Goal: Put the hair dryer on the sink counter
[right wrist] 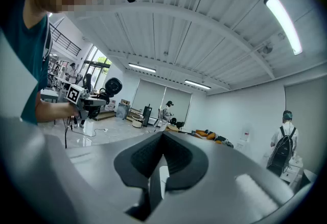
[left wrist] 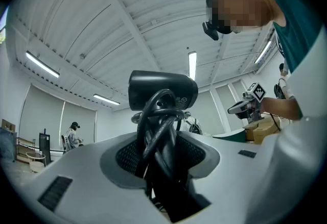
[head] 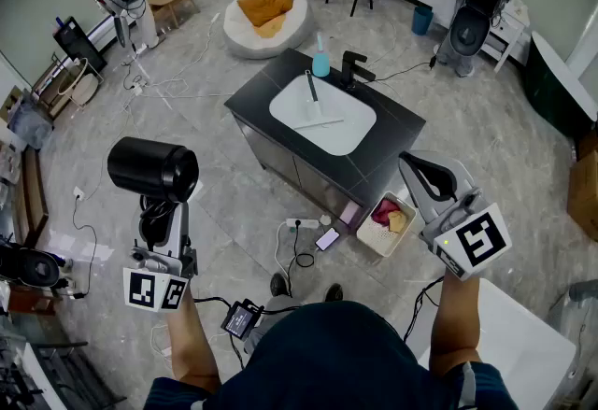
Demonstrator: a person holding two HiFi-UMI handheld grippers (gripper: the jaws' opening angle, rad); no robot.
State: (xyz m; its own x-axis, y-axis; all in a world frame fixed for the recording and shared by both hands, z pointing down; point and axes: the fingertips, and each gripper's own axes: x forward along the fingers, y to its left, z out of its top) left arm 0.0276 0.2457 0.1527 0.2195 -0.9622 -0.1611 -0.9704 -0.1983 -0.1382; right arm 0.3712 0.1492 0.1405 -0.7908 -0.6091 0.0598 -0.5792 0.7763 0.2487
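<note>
left gripper (head: 159,218) pinches hair dryer (head: 152,168) handle, barrel above; right gripper (head: 418,169) pressed together

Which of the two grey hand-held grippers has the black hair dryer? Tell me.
The left gripper: its jaws clamp the black cylindrical hair dryer by its cord-wrapped handle. The right gripper has its jaws together with nothing between them.

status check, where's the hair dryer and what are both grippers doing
Left gripper shut on hair dryer, held in the air, short of sink counter. Right gripper shut, empty. Blue bottle and faucet at counter's far edge.
</note>
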